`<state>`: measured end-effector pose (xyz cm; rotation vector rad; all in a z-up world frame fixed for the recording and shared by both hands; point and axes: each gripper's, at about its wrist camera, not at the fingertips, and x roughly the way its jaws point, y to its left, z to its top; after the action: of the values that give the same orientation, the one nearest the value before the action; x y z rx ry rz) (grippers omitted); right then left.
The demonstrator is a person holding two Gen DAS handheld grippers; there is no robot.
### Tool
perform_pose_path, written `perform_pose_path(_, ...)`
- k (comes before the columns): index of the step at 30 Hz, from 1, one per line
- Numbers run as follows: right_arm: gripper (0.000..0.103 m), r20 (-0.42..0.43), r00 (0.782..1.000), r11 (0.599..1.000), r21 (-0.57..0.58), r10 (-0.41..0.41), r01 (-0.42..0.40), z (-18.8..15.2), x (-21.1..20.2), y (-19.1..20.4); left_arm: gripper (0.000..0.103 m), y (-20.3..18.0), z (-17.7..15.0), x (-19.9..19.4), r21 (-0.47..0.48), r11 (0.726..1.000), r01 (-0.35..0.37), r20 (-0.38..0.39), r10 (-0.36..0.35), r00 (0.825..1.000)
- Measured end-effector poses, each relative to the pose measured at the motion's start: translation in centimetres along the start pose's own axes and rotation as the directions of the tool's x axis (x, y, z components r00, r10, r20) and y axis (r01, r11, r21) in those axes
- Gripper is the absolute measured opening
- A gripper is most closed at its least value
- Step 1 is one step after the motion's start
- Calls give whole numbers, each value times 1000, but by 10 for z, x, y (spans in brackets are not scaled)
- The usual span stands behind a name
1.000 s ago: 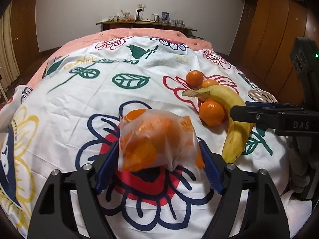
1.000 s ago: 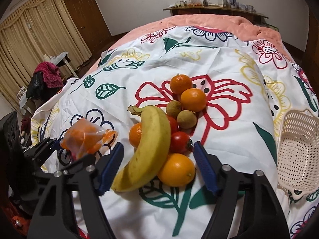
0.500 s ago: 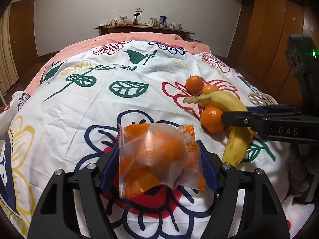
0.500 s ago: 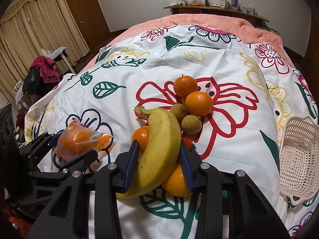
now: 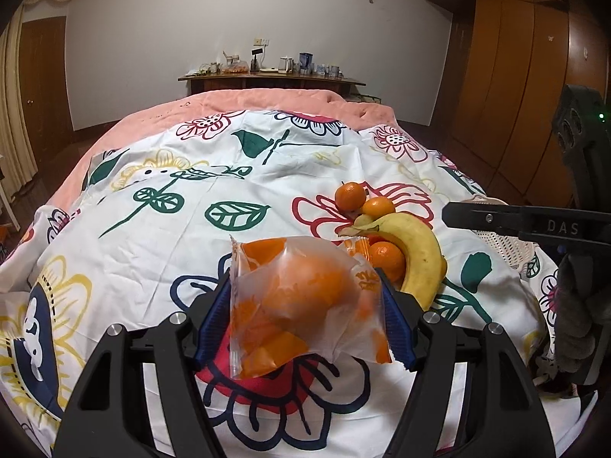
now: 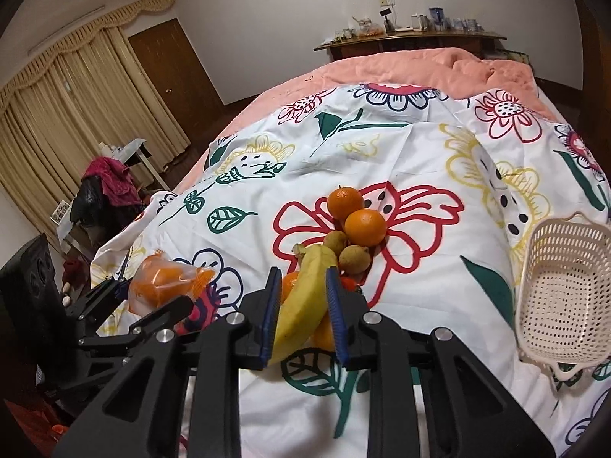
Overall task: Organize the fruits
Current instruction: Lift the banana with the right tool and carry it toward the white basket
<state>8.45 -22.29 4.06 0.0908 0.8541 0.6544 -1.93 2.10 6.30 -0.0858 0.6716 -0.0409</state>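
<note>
My left gripper (image 5: 305,316) is shut on a clear plastic bag of orange fruit (image 5: 301,301) and holds it above the floral bedsheet; it also shows in the right wrist view (image 6: 168,286). My right gripper (image 6: 303,316) is shut on a yellow banana (image 6: 305,297), lifted off the pile; the banana also shows in the left wrist view (image 5: 416,255). Beyond it lie two oranges (image 6: 364,227), two small brown fruits (image 6: 353,259) and a red one partly hidden behind my finger.
A white perforated plastic basket (image 6: 561,297) lies on the sheet at the right. The bed's edge falls away at the left, toward curtains and a chair with clothes (image 6: 110,187). A cluttered wooden shelf (image 5: 271,76) stands beyond the bed.
My right gripper closed on the banana and has raised it. My left gripper has lifted the bag of oranges higher and nearer the fruit pile.
</note>
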Motion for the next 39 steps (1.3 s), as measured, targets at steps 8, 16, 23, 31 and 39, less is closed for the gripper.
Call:
perform_pose_path(8,41,-110,988,991,99,104,-93,-29,5,-8,71,11,-1,6,-29,999,-21,-18,20,1000)
perform_pose_path(16,41,-189,948,946,250,256,-206,-50,28,-9,71,21,-5,6,-54,998,-19,-19,18,1000)
perform_pose_path(23,41,-177,932,903,358,317,-239,-41,56,-14,71,22,-5,4,-58,998,-15,-13,14,1000)
perform_pose_path(31,41,-159,943,885,419,292,-203,-30,72,-18,71,25,-6,6,-68,997,-21,-23,19,1000)
perform_pose_path(39,35,-159,941,889,407,298,-212,-22,82,-17,71,26,-8,9,-71,997,-24,-30,22,999)
